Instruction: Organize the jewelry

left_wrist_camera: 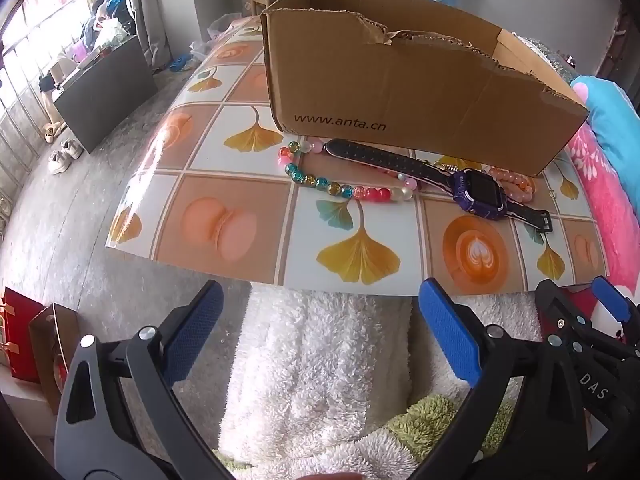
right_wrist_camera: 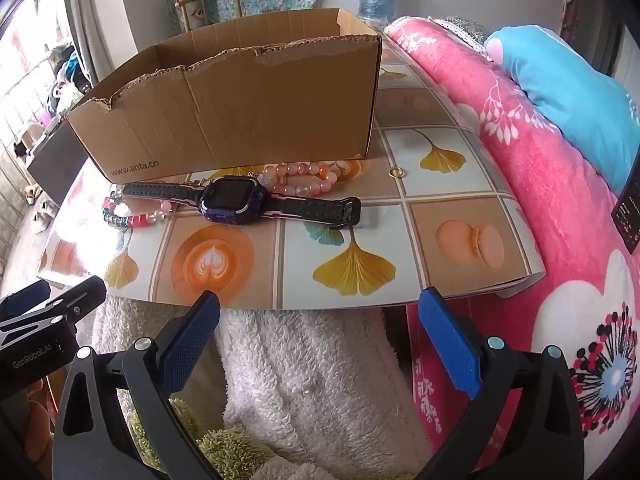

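A purple watch with a black strap (left_wrist_camera: 476, 192) (right_wrist_camera: 234, 202) lies on the patterned mat (left_wrist_camera: 240, 220) (right_wrist_camera: 460, 240) in front of a torn cardboard box (left_wrist_camera: 400, 88) (right_wrist_camera: 240, 112). A multicoloured bead bracelet (left_wrist_camera: 340, 188) (right_wrist_camera: 132, 218) lies under its strap. A peach bead bracelet (left_wrist_camera: 516, 186) (right_wrist_camera: 304, 178) lies behind the watch. A small gold ring (right_wrist_camera: 397, 172) lies to the right. My left gripper (left_wrist_camera: 320, 312) and right gripper (right_wrist_camera: 320, 316) are open and empty, held before the mat's near edge.
A white fluffy towel (left_wrist_camera: 320, 360) (right_wrist_camera: 312, 380) lies under the mat's near edge. A pink floral blanket (right_wrist_camera: 540, 200) and a blue pillow (right_wrist_camera: 568, 92) lie to the right. The floor drops off to the left, with shoes (left_wrist_camera: 64, 156) and a dark box (left_wrist_camera: 104, 92).
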Action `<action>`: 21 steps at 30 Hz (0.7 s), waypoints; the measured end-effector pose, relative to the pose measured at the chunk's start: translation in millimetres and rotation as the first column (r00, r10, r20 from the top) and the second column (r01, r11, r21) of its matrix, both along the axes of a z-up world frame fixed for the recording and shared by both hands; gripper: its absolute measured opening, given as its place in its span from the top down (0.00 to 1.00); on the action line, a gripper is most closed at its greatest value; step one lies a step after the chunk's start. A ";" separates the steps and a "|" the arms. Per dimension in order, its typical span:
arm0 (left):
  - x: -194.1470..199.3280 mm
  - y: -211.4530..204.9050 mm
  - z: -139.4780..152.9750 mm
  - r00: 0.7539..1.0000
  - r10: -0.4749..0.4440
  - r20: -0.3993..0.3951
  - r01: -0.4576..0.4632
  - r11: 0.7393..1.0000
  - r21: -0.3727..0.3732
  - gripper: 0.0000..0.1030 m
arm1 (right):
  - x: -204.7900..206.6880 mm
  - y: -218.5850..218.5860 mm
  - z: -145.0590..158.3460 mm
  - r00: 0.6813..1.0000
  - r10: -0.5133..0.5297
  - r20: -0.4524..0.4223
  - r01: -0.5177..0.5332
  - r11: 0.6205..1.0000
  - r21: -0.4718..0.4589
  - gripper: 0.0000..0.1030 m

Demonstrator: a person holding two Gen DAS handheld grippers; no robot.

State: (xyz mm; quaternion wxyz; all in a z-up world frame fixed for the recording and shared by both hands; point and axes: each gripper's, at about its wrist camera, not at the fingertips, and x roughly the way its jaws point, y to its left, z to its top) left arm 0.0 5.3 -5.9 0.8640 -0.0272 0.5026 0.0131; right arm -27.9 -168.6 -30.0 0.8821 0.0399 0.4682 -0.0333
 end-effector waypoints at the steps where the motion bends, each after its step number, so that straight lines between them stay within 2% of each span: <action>1: -0.1 -0.1 0.1 1.000 0.000 0.001 0.000 1.000 0.000 0.08 | -0.5 -1.9 1.0 1.000 0.001 0.001 -0.001 1.000 0.004 0.06; 21: -1.0 -3.8 4.7 1.000 -0.007 0.008 0.007 1.000 0.005 0.08 | 0.4 -1.0 3.0 1.000 0.003 -0.002 -0.003 1.000 0.005 0.06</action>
